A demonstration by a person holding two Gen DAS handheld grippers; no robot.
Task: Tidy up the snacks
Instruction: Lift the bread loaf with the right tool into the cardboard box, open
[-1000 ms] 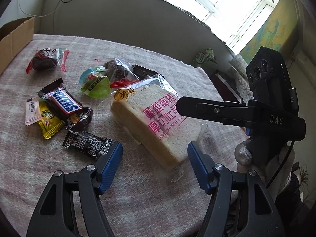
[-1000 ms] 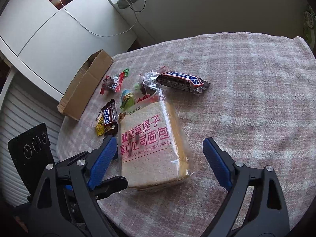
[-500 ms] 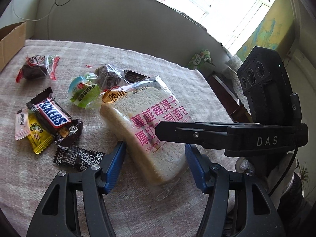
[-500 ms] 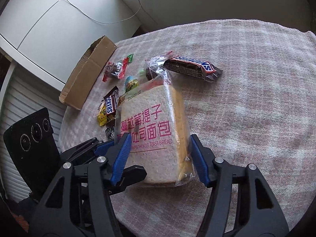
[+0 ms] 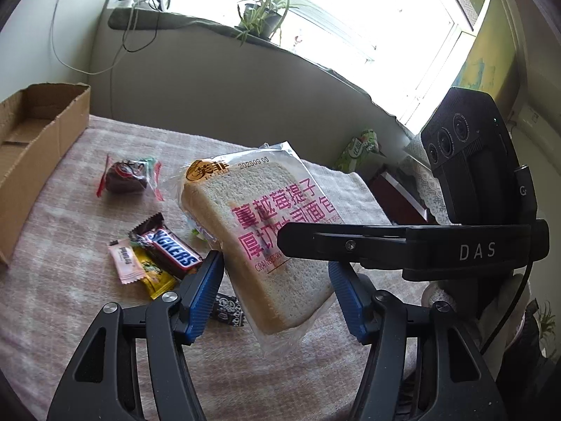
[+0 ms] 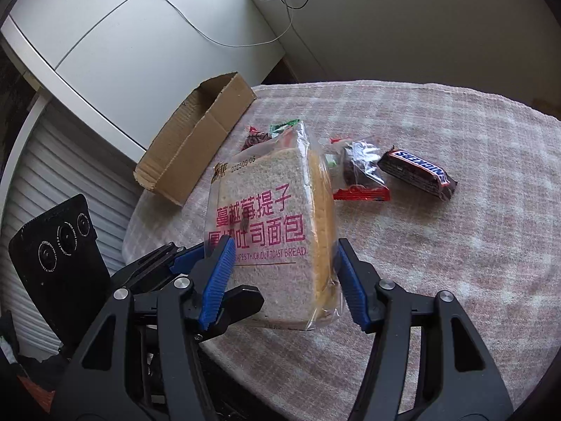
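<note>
Right wrist view, both claws [image 6: 282, 280] tilted down, apparently clamping bread pack [image 6: 270, 231]

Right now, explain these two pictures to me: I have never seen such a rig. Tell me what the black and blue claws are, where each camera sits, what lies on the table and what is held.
There is no robot here. A person holds a hand-operated clamp in each hand, each with two blue-padded fingers and a wide-angle camera that looks forward along them.

One picture comes from the left gripper, and the right one reaches in from the side. The other picture comes from the right gripper.

Both grippers pinch one bag of sliced bread, raised and tilted above the checked cloth.

On the cloth lie two Snickers bars, a pink sachet, a yellow sachet, dark cakes in clear wrappers and a small black packet. An open cardboard box stands at the table's edge.
</note>
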